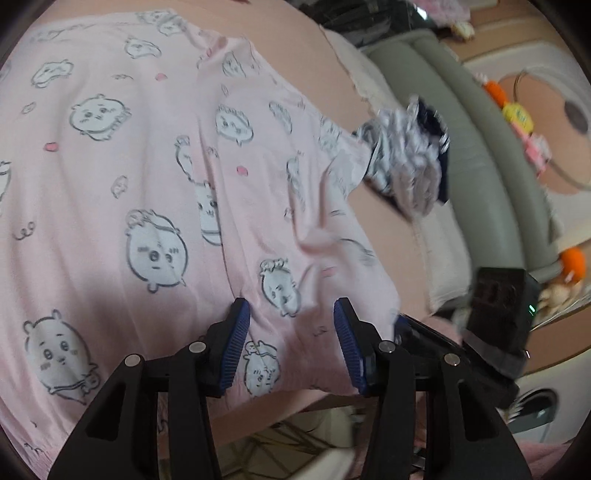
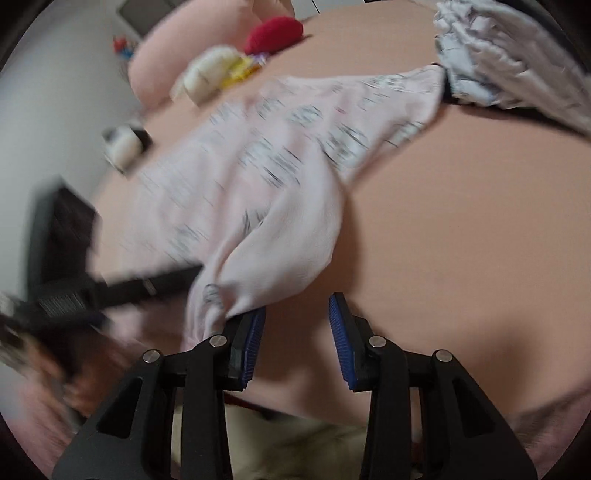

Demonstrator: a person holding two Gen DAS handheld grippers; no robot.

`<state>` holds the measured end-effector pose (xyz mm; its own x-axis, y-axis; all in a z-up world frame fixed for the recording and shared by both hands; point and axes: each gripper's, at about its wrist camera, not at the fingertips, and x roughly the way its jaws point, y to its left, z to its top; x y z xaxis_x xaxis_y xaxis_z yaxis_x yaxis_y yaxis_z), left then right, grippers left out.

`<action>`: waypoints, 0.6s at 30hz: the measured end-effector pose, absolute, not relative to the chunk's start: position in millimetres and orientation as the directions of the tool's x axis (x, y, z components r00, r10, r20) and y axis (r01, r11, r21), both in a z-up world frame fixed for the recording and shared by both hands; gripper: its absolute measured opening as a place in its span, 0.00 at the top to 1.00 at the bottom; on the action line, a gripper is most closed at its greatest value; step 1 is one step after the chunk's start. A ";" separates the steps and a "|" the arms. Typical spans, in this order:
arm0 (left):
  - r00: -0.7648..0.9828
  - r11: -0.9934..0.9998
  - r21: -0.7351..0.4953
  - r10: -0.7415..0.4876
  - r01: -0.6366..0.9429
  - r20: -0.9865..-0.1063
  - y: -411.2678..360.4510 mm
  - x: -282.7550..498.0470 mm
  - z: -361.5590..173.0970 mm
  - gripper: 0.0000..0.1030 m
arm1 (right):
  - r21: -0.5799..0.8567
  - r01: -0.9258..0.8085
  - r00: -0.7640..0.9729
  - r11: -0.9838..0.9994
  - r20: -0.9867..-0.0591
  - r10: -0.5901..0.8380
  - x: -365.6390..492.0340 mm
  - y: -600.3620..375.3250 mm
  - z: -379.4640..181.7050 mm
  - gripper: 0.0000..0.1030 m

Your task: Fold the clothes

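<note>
1. A pink garment point(image 1: 155, 177) printed with grey-outlined cartoon faces lies spread over a peach-coloured bed surface point(image 1: 303, 48), filling the left and centre of the left wrist view.
2. The left gripper point(image 1: 291, 343) sits at the bottom centre of that view, its blue-padded jaws standing apart. The garment's near edge shows in the gap between them, but the pads do not press on the cloth.
3. In the right wrist view, the right gripper point(image 2: 297, 339) is at the bottom centre, its jaws also parted, with only the bed surface point(image 2: 461, 206) visible between the pads.
4. A fold of the pink garment point(image 2: 280, 206) hangs down to the outer side of its left-hand finger point(image 2: 251, 350) and seems to touch it; motion blur leaves it unclear whether the cloth is caught there.
5. A crumpled white and dark garment point(image 1: 410, 158) lies at the pink garment's far corner, right of centre in the left view and at the upper right of the right view.
6. A grey padded rail point(image 1: 480, 177) with small orange and yellow toys point(image 1: 517, 114) curves along the right side of the left view.
7. A red cushion point(image 2: 273, 29) and a pale soft toy point(image 2: 207, 70) sit at the top of the right view.
</note>
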<state>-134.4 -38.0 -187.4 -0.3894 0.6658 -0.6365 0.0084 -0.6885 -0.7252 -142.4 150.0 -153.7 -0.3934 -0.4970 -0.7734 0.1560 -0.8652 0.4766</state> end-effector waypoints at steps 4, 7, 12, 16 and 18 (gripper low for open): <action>-0.433 -0.620 -0.783 0.695 0.042 -0.574 -60.9 -133.3 -185.9 0.52 | 0.530 0.202 -0.341 -0.824 -0.750 -0.567 -173.1 121.7 -152.3 0.64; -0.430 -0.553 -0.830 0.734 0.070 -0.526 -72.4 -134.7 -189.6 0.52 | 0.578 0.207 -0.269 -0.790 -0.742 -0.614 -193.5 89.4 -166.7 0.64; -0.415 -0.582 -0.809 0.718 0.082 -0.559 -72.5 -137.3 -184.9 0.52 | 0.569 0.244 -0.224 -0.785 -0.754 -0.617 -175.7 74.0 -188.2 0.63; -0.348 -0.645 -0.762 0.704 0.052 -0.619 -54.4 -142.2 -188.1 0.53 | 0.469 0.328 -0.234 -0.820 -0.801 -0.551 -156.3 63.8 -183.7 0.63; -0.305 -0.708 -0.705 0.663 0.041 -0.684 -45.1 -141.7 -191.7 0.54 | 0.462 0.323 -0.248 -0.826 -0.801 -0.545 -149.1 69.5 -181.7 0.64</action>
<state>-141.7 -45.1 -191.7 -0.3051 0.6626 -0.6841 0.0411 -0.7085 -0.7045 -149.1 69.5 -181.7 -0.2480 -0.5453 -0.8007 0.3226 -0.8259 0.4625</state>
